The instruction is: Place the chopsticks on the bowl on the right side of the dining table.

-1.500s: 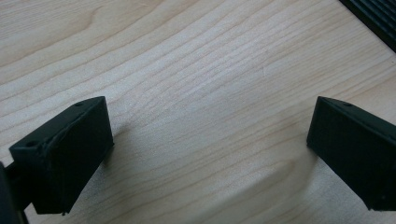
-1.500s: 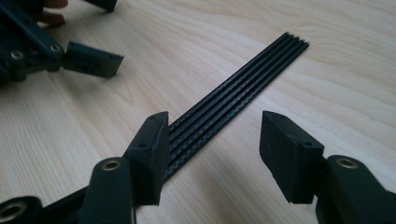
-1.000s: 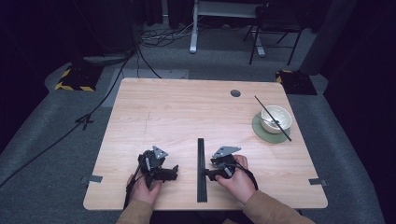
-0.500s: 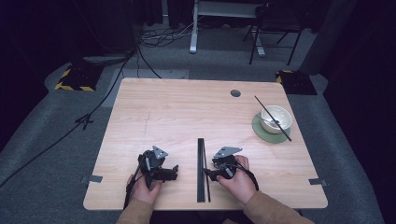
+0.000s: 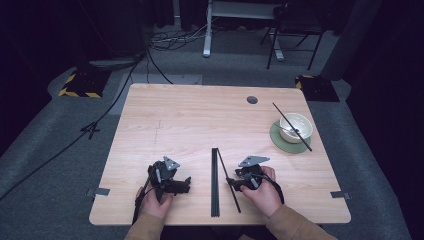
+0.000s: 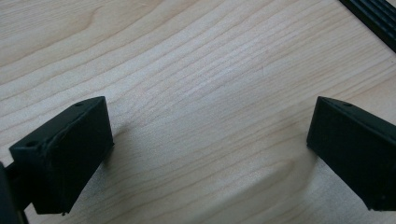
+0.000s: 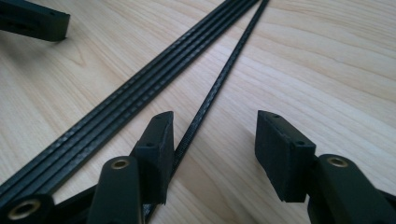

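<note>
The right tool [image 7: 210,135] has just been closing its jaws around one thin black stick [image 7: 219,79], pulled out slanted beside the stick bundle [image 5: 215,180] on the table [image 5: 190,120]. It isn't pinched yet. The left tool [image 6: 210,154] rests wide open, holding nothing.

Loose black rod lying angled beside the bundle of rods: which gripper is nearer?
Right. The right gripper straddles the loose rod, jaws open around it and just closing. The left gripper sits on the far side of the rod bundle, open over bare table.
</note>
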Demonstrator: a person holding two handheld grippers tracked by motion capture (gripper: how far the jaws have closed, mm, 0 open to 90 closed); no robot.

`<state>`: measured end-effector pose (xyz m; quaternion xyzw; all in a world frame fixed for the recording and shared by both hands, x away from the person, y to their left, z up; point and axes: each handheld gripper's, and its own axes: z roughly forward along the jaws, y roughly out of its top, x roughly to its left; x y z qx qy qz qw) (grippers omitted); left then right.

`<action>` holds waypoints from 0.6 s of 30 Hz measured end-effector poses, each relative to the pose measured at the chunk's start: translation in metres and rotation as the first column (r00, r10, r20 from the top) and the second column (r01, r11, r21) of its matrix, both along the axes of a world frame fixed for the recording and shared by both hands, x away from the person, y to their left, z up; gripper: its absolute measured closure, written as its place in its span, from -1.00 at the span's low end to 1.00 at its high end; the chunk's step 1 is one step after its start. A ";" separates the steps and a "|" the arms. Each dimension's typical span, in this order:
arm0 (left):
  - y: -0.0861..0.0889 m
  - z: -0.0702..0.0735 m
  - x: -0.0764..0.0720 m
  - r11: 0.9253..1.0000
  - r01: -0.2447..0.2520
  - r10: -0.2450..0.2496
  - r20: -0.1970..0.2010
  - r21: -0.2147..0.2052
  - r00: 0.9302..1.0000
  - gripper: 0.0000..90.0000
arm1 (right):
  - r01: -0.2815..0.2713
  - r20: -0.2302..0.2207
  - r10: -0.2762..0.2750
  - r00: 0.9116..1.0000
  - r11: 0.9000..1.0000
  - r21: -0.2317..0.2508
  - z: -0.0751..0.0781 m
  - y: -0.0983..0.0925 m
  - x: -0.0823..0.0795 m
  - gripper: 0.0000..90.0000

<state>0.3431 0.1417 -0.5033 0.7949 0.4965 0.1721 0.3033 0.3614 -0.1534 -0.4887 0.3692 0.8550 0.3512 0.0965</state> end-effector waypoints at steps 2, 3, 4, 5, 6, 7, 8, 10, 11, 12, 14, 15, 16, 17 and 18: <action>0.000 0.000 0.000 1.000 0.000 0.000 0.000 0.001 1.000 -0.99 | -0.009 0.001 0.009 1.000 1.000 0.002 0.000 0.000 -0.002 0.09; 0.000 0.000 0.000 1.000 0.000 0.000 0.000 0.001 1.000 -0.99 | -0.016 -0.001 0.016 1.000 1.000 0.002 0.000 0.001 -0.003 0.10; 0.000 0.000 0.000 1.000 0.000 0.000 0.000 0.000 1.000 -0.99 | -0.023 -0.002 0.023 1.000 1.000 -0.001 0.000 0.001 -0.003 0.10; 0.000 0.000 0.000 1.000 0.000 0.000 0.000 0.000 1.000 -0.99 | -0.023 -0.002 0.023 1.000 1.000 -0.001 0.000 0.001 -0.003 0.10; 0.000 0.000 0.000 1.000 -0.001 0.001 0.001 0.001 1.000 -0.99 | -0.021 -0.002 0.021 1.000 1.000 0.003 -0.001 0.001 -0.003 0.12; 0.000 0.000 0.000 1.000 0.000 0.000 0.000 0.000 1.000 -0.99 | -0.003 -0.001 0.003 1.000 1.000 0.009 -0.001 -0.003 0.000 0.13; 0.000 0.000 0.000 1.000 0.000 0.000 0.000 -0.001 1.000 -0.99 | 0.008 -0.003 -0.008 1.000 1.000 0.008 -0.001 -0.006 0.002 0.14; 0.000 0.000 0.000 1.000 0.000 0.000 0.000 -0.001 1.000 -0.99 | 0.038 -0.003 -0.038 0.999 0.999 0.003 0.000 -0.013 0.007 0.15; 0.000 0.000 0.000 1.000 -0.001 0.001 0.001 0.001 1.000 -0.99 | 0.051 -0.005 -0.051 0.999 0.999 0.003 0.001 -0.016 0.009 0.15; 0.000 0.000 0.000 1.000 0.000 0.000 0.000 0.000 1.000 -0.99 | 0.065 -0.007 -0.065 0.998 0.998 0.008 0.001 -0.019 0.010 0.15; 0.000 0.000 0.000 1.000 0.000 0.000 0.000 -0.001 1.000 -0.99 | 0.068 -0.003 -0.068 0.998 0.998 0.017 0.002 -0.021 0.010 0.17; 0.000 0.000 0.000 1.000 0.000 0.000 0.000 0.000 1.000 -0.99 | 0.058 0.006 -0.058 0.998 0.998 0.014 0.003 -0.021 0.009 0.17; 0.000 0.000 0.000 1.000 -0.001 0.001 0.001 0.001 1.000 -0.99 | 0.054 0.007 -0.054 0.999 0.998 0.017 0.003 -0.020 0.008 0.19; 0.000 0.000 0.000 1.000 -0.001 0.001 0.000 0.001 1.000 -0.99 | 0.045 0.010 -0.045 0.999 0.999 0.012 0.004 -0.019 0.007 0.22; 0.000 0.000 0.000 1.000 -0.001 0.001 0.001 0.001 1.000 -0.99 | 0.036 0.012 -0.036 0.999 0.999 0.009 0.004 -0.018 0.005 0.25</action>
